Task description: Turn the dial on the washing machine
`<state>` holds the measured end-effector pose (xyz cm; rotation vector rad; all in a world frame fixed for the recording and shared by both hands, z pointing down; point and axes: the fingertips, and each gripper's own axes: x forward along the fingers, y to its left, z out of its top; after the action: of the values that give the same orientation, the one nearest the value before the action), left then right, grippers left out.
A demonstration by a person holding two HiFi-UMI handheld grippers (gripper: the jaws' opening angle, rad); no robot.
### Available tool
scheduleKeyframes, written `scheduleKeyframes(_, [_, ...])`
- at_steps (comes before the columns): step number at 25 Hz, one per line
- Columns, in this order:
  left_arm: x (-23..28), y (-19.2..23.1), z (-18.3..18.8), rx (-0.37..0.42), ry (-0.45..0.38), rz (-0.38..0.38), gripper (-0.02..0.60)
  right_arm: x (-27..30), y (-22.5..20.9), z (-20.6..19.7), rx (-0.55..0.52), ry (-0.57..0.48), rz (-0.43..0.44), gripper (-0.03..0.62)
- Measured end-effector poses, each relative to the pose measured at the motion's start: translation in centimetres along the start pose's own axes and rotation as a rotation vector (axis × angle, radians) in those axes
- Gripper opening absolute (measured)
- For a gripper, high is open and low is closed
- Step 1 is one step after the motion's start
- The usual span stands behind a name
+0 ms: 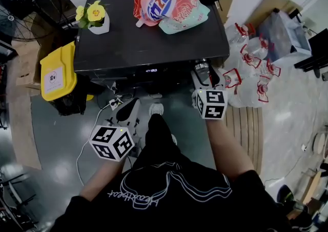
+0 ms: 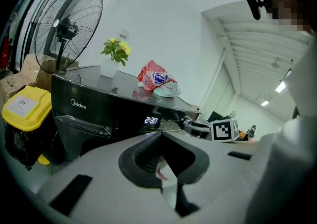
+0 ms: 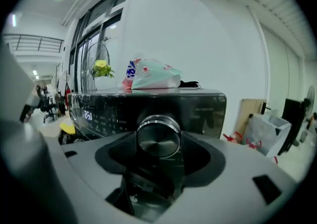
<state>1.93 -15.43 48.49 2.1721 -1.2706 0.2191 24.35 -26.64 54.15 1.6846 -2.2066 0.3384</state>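
Black cloth of the person's shirt fills the bottom of the head view, and both forearms reach forward from it. The left gripper (image 1: 134, 103) hangs low over the floor (image 1: 61, 138), well short of the machine. Its jaws are drawn together with nothing between them, so it is probably parked out of the way while the other hand works.

The right gripper (image 1: 203, 73) is up against the front panel at the right end. Its jaws are clamped on the silver dial (image 3: 158, 138), one on each side of the rim. That is the grip a twist needs, since the knob is round and stands out from the panel. The step in hand looks like the turn itself.

The dial is on the dark washing machine (image 1: 148, 46), right of the lit display (image 2: 151, 120).

On the machine's flat top lie a red-and-mint detergent pouch (image 1: 166, 5) and a small white pot of yellow flowers (image 1: 96, 18), both clear of the controls. A yellow bin (image 1: 57, 72) stands against the left side. A floor fan (image 1: 25, 0) is behind it, and clear water bottles (image 1: 251, 72) are piled on the right.
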Motion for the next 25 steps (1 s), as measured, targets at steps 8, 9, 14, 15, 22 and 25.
scheduleKeyframes(8, [-0.16, 0.03, -0.12, -0.01, -0.005, 0.004, 0.005, 0.06, -0.24, -0.18, 0.2, -0.019, 0.067, 0.282])
scheduleKeyframes(9, [-0.24, 0.03, -0.1, -0.01, -0.006, 0.005, 0.005, 0.04, -0.25, -0.23, 0.218, -0.016, 0.072, 0.282])
scheduleKeyframes(14, [-0.4, -0.02, 0.23, -0.008, -0.013, 0.007, 0.005, 0.13, -0.46, -0.3, 0.423, -0.03, 0.135, 0.282])
scheduleKeyframes(15, [-0.42, -0.06, 0.26, -0.009, -0.015, 0.006, 0.005, 0.13, -0.51, -0.33, 0.47, -0.033, 0.15, 0.282])
scheduleKeyframes(22, [-0.6, -0.32, -0.01, -0.013, -0.015, 0.006, 0.005, 0.08, -0.58, -0.46, 0.62, -0.037, 0.201, 0.282])
scheduleKeyframes(25, [-0.68, -0.37, 0.01, -0.014, -0.016, 0.006, 0.005, 0.07, -0.55, -0.53, 0.683, -0.036, 0.219, 0.282])
